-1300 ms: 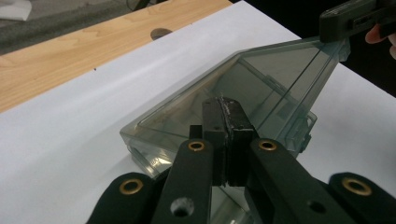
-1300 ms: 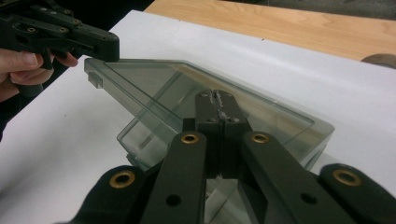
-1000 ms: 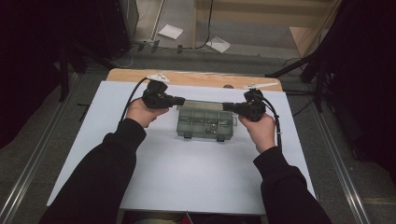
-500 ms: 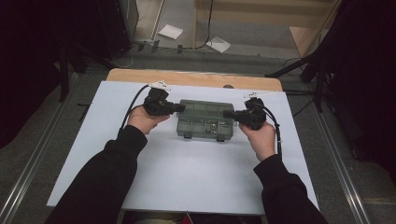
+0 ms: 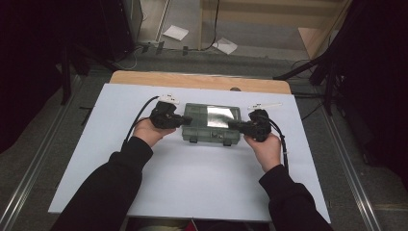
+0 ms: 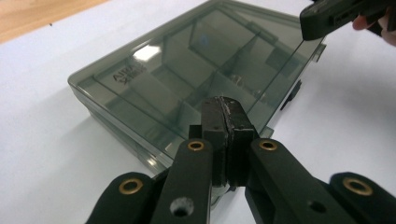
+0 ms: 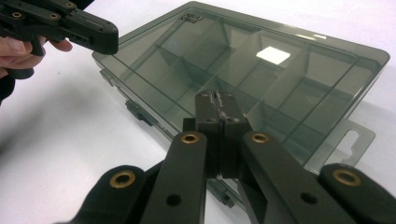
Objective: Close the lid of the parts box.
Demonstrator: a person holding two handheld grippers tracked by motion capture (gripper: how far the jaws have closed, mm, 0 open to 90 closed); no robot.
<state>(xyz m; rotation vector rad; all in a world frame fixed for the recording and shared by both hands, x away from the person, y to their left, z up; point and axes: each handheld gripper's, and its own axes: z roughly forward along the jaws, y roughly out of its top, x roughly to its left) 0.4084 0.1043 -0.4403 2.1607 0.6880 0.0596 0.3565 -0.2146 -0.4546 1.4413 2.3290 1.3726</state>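
Left gripper and right gripper were both pinched empty over the plastic box. Looked light, stiff, slick (lid closed). Best gripped by its short ends.

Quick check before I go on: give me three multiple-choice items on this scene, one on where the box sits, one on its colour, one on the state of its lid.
1. Where does the compartment box lie?
A. on the white board
B. on the floor
C. on a shelf

2. What colour is the box?
A. bright red
B. smoky translucent grey
C. yellow

3. How is its lid?
A. taken off
B. propped upright
C. closed flat

Answers: 1 A, the board lies under it in the high view, with the left gripper and right gripper at its ends. 2 B, the dividers show through the grey lid. 3 C, the lid lies flat over the compartments.
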